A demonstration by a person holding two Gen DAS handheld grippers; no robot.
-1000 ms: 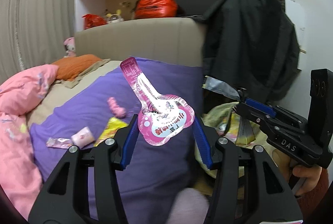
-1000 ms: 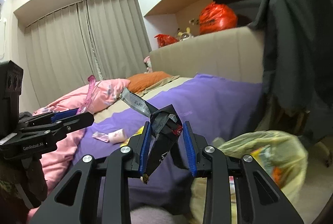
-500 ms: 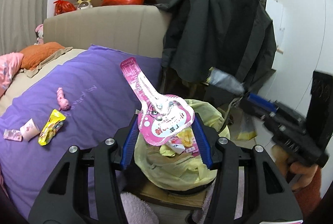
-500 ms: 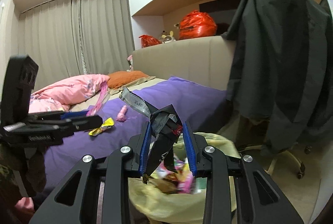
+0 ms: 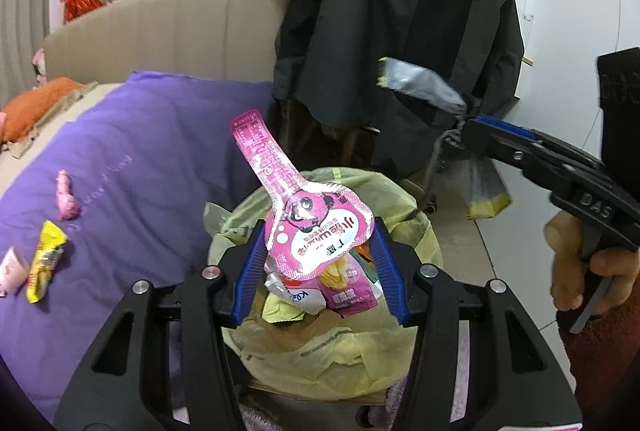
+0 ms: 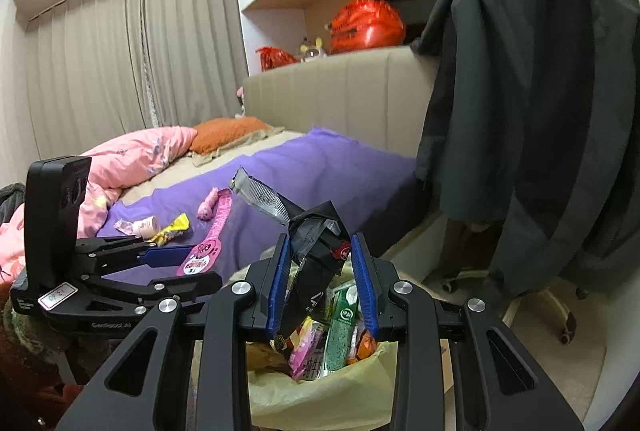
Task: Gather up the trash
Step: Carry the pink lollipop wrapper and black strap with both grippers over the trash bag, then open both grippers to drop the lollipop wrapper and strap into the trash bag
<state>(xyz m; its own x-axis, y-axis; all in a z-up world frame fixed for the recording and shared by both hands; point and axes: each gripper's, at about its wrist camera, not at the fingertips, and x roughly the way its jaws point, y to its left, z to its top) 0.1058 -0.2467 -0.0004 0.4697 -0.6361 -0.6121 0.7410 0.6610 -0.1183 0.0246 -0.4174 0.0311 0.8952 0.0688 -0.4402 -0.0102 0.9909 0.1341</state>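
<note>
Purple bedspread [image 5: 152, 159] carries 3 scraps — pink wrapper [image 5: 66, 195], yellow wrapper [image 5: 42, 267], small pink-white tub [image 6: 145, 226].

both grippers [image 5: 318, 263] [image 6: 320, 283] — from above bed to over trash bag [image 5: 416, 223]

A dark coat [image 6: 532, 103] hangs beside the purple blanket [image 6: 320, 171], with grey curtains [image 6: 132, 63] behind.

The trash bag [image 5: 320, 363] stands on the floor just beside the bed's [image 5: 152, 151] side edge, near the headboard [image 5: 168, 27], with wrappers lying in it. On the bed, a small tube [image 6: 144, 226], a snack packet [image 6: 173, 229] and a crumpled wrapper [image 6: 208, 205] lie together near that edge. A coat [image 5: 400, 31] hangs behind the bag.
</note>
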